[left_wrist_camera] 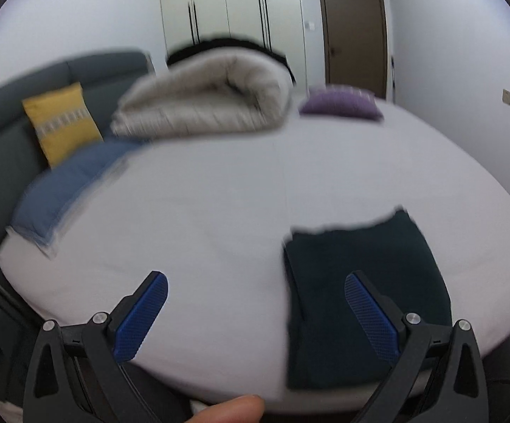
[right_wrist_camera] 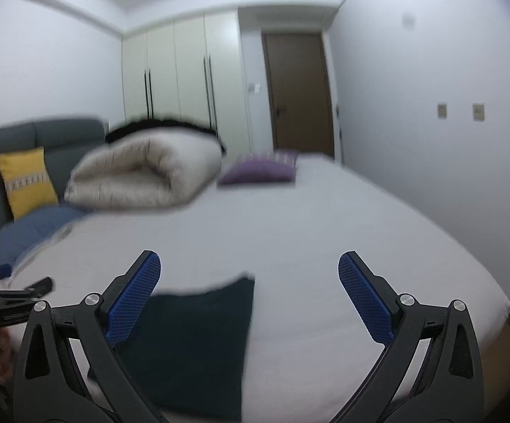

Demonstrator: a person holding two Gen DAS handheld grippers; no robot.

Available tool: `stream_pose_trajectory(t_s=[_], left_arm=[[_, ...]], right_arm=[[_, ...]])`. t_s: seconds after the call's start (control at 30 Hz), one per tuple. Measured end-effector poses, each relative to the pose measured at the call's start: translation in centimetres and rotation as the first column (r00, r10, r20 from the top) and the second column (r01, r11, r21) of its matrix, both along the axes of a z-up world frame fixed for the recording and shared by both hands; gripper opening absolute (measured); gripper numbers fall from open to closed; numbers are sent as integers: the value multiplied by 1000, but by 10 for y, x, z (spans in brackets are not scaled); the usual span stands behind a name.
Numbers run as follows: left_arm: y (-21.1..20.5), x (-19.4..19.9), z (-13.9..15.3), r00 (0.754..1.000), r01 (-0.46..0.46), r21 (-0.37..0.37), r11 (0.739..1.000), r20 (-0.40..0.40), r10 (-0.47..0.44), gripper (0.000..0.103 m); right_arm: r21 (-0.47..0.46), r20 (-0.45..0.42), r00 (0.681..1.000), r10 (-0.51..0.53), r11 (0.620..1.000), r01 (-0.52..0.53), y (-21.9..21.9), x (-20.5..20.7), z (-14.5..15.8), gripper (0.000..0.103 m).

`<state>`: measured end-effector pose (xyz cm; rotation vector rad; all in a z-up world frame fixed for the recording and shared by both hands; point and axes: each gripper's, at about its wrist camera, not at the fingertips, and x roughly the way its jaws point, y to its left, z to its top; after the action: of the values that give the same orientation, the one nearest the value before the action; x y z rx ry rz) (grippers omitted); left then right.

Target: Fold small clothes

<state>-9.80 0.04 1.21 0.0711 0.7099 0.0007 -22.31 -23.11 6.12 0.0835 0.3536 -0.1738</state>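
Both jaws released, nothing held: left gripper [left_wrist_camera: 256, 312], right gripper [right_wrist_camera: 249, 294]. Dark garment [left_wrist_camera: 364, 303] folded flat on bed [left_wrist_camera: 219, 211], near edge. Risk: clumsy pinch snags sheet w/ cloth, undoes fold.

The left gripper [left_wrist_camera: 256, 312] has black arms and blue cross-hatched pads [left_wrist_camera: 142, 320]. Silver screw heads mark its joints. The right gripper [right_wrist_camera: 249, 296] looks identical.

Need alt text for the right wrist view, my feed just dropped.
The right claw hangs open and empty above a white bed, with a dark folded garment lying flat below its left finger. Further back lie a rolled beige duvet, purple cushion, blue pillow and yellow cushion.
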Motion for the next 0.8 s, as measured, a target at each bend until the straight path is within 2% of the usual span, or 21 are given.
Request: stream_pose_trajectory(t_s=[0.03, 0.13, 0.3, 0.37, 0.6, 0.8], left_arm=[[-1, 1, -8, 1000, 7, -14, 1000, -30, -7, 103], [-5, 4, -33, 995, 15, -24, 1000, -102, -17, 103], [-5, 10, -55, 988, 16, -12, 1000, -152, -17, 103], [-6, 11, -62, 987, 16, 4, 1000, -163, -15, 103], [-4, 12, -77, 979, 14, -13, 1000, -205, -17, 103], [-1, 13, -82, 976, 10, -20, 1000, -220, -14, 103]], right_arm=[[9, -64, 998, 12, 1000, -12, 3, 4, -4, 103], [22, -173, 985, 3, 1000, 1, 9, 12, -21, 103], [85, -318, 948, -26, 995, 56, 7, 23, -64, 103], [81, -354, 935, -32, 995, 65, 5, 28, -81, 103], [35, -423, 905, -41, 997, 62, 11, 50, -116, 103], [34, -444, 895, -35, 998, 56, 9, 60, -130, 103]])
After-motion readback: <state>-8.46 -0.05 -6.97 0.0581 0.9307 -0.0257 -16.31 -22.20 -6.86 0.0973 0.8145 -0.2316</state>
